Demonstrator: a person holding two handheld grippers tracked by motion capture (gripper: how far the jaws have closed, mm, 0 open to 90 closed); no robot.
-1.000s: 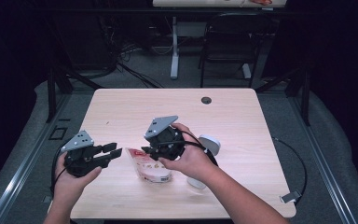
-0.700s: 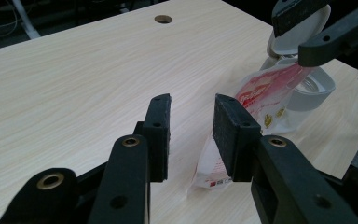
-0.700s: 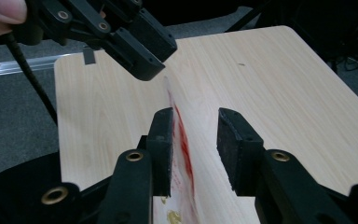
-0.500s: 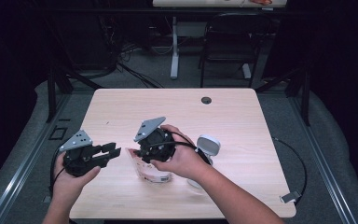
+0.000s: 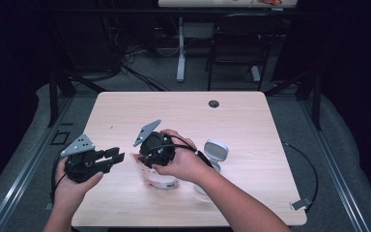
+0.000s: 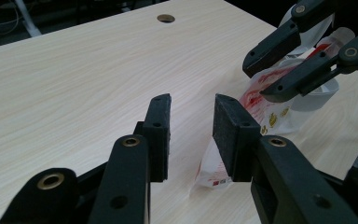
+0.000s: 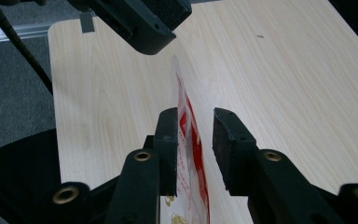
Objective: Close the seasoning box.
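- My right tool (image 7: 193, 140), jaws just closing, straddles the upright edge of the plastic bag (image 7: 186, 126); pads not yet pressing.
- My left tool (image 6: 191, 135) waits apart, empty, beside the bag on the worktop (image 5: 251, 121).
- Next, I judge: pinch that edge firmly.

L gripper (image 5: 118, 155) jaws apart, level; R gripper (image 5: 142, 157) jaws just closing.

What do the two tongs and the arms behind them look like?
Both the left tongs and right tongs are matte black, with flat rectangular pads and brass-ringed pivot holes. Each carries a grey three-cornered plate and trails a black cable. The forearms are bare, with no sleeves.
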